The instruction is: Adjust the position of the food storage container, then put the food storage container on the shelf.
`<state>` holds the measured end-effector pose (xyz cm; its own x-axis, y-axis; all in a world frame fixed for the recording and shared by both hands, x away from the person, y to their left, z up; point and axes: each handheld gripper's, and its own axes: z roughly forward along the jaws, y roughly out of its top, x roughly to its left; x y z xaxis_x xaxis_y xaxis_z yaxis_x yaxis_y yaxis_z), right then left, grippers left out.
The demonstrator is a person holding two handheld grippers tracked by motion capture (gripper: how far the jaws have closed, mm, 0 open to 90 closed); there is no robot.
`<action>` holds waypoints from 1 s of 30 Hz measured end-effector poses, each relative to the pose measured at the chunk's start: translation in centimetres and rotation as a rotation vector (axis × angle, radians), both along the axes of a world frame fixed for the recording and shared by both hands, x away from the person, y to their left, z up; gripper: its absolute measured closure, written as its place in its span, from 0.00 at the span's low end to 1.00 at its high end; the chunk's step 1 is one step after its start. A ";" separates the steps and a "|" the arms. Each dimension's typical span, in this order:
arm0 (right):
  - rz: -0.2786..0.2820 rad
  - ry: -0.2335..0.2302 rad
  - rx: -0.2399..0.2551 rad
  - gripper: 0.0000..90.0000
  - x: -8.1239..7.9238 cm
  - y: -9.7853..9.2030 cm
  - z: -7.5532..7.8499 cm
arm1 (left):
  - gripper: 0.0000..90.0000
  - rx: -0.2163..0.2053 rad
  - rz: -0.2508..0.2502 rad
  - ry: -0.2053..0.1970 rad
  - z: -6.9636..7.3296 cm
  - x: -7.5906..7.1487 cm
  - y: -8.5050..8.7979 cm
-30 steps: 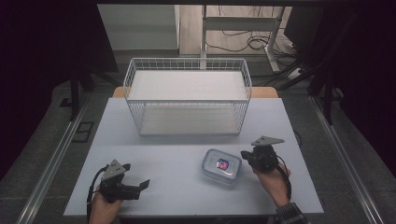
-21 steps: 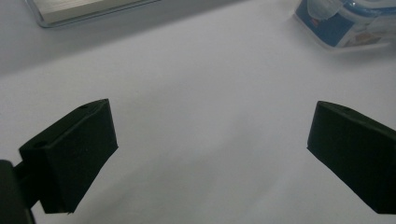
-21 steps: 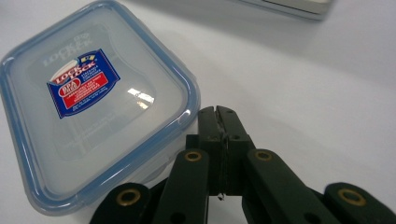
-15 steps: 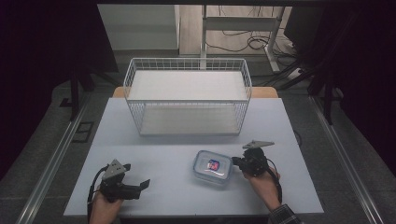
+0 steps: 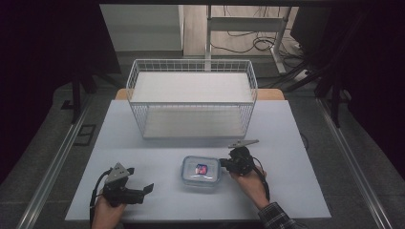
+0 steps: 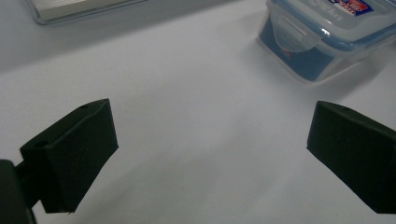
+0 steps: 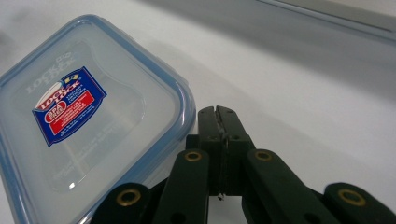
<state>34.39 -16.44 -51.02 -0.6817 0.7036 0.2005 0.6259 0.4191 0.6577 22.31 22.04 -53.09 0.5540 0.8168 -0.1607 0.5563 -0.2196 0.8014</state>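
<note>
A clear plastic food container (image 5: 200, 171) with a blue-rimmed lid and a red and blue label lies on the white table (image 5: 291, 191), near its front middle. My right gripper (image 5: 222, 165) is shut, with nothing between its jaws, and its tips rest against the container's right edge. In the right gripper view the closed tips (image 7: 217, 114) sit right beside the container (image 7: 84, 116) at its rim. My left gripper (image 5: 146, 190) rests at the front left, open and pointing right. Its wide-apart jaws (image 6: 210, 135) frame bare table, with the container (image 6: 322, 37) farther off.
A white wire basket (image 5: 191, 119) stands across the back half of the table, its open top facing up. Bare table lies between the left gripper and the container. The table's front edge is close to both hands.
The right gripper has moved left, and the container has slid left along the table ahead of it. The left gripper has stayed where it was.
</note>
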 end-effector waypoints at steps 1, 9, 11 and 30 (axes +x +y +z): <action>0.005 -0.008 -0.008 0.99 0.0 0.2 0.0 | 0.01 -0.001 -0.001 0.000 0.0 0.0 0.0; 0.017 -0.181 -0.083 0.83 -1.5 -2.1 2.0 | 0.05 0.008 -0.009 0.043 0.3 -0.1 -0.1; 0.030 -0.192 -0.069 0.75 -2.3 -2.9 2.2 | 0.05 0.024 -0.007 0.038 0.2 -0.1 -0.3; 0.103 -0.145 -0.022 0.22 -4.6 -3.0 2.2 | 0.02 -0.038 -0.048 0.006 0.9 0.3 -0.7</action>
<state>29.77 -19.47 -48.83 -0.7710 0.6317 0.0800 0.4783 0.4916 0.7277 22.61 21.38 -52.18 0.5911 0.7827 -0.1949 0.5510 -0.2153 0.8063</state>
